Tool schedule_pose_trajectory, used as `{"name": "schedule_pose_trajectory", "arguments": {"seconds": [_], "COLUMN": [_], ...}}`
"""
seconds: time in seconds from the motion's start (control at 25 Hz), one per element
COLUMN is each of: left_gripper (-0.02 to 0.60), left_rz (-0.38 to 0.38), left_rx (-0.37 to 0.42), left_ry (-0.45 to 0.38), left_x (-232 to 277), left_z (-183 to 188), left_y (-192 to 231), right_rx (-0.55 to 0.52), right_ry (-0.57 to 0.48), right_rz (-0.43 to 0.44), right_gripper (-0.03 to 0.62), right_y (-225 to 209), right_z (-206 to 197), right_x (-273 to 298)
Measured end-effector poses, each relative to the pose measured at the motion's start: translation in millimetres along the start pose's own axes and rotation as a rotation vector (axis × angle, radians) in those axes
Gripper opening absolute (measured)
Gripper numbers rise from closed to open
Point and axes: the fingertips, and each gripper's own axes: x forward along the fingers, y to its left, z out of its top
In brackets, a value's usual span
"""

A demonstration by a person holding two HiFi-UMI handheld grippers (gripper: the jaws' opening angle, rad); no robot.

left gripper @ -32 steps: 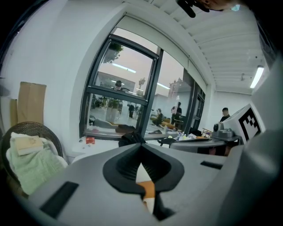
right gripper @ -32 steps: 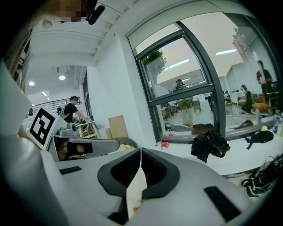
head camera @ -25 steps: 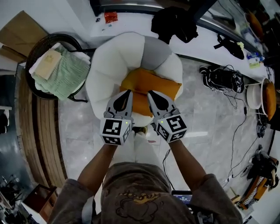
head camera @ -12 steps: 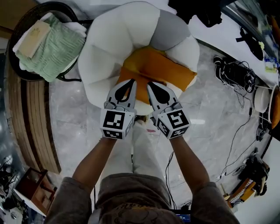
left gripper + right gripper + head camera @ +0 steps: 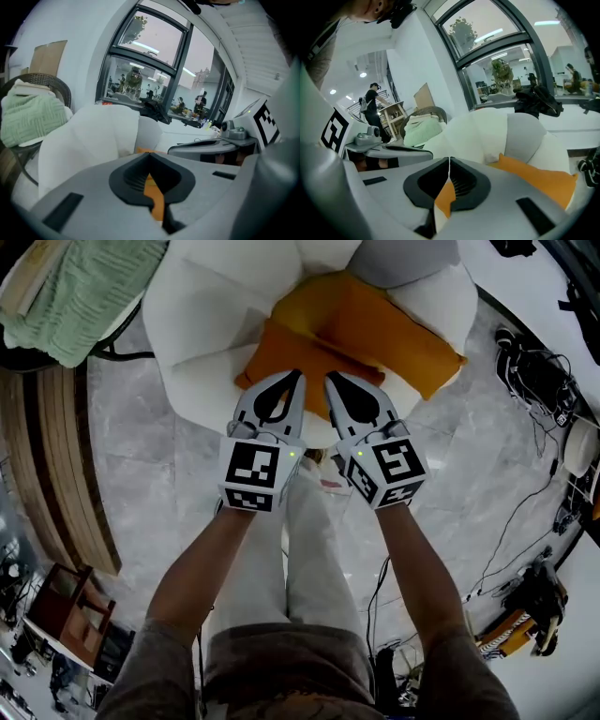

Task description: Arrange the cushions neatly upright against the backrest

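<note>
Two orange cushions lie flat on the seat of a white petal-shaped armchair point(image 5: 202, 315). The bigger cushion point(image 5: 384, 329) reaches toward the right, and the smaller, darker one point(image 5: 281, 351) lies in front of it. My left gripper point(image 5: 298, 377) and right gripper point(image 5: 330, 379) hover side by side over the seat's front edge, tips just above the darker cushion. Both are shut with nothing between the jaws. Orange fabric shows beyond the closed left gripper point(image 5: 150, 154) and the closed right gripper point(image 5: 449, 159). The big cushion point(image 5: 539, 180) rests below the grey backrest petal point(image 5: 525, 133).
A wicker chair with a green blanket point(image 5: 70, 292) stands to the left of the armchair. Black shoes point(image 5: 536, 381), cables point(image 5: 511, 521) and bags lie on the marble floor at the right. A wooden strip point(image 5: 47, 474) runs along the left. The person's legs stand just before the seat.
The view has closed in on the armchair, which has slid up the picture. Both grippers stay shut and now reach over the seat's front edge and the darker cushion.
</note>
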Motion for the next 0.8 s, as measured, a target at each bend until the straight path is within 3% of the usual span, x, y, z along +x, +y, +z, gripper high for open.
{"name": "schedule_pose_trajectory", "arguments": {"seconds": [0.4,0.48,0.64,0.8], "left_gripper": [0.029,0.076,0.151,0.173], "left_rz": [0.102,0.122,0.175,0.211], "left_rx": [-0.149,-0.181,-0.248,-0.311], "left_ry": [0.086,0.111,0.175,0.255], "left_x": [17,22,28,33], "left_z": [-48,-62,-103,-152], "left_y": [22,28,43,57], "right_rx": [-0.012,0.006,-0.028,-0.089], "right_ry": [0.164,0.224,0.341,0.445], "right_rz": [0.051,0.065,0.084,0.097], "right_gripper": [0.030,0.115,0.170,0.209], "right_y": [-26,-32,-40,-45], "right_z": [-43,-59,-96,-137], "right_x": [37,48,66,84]}}
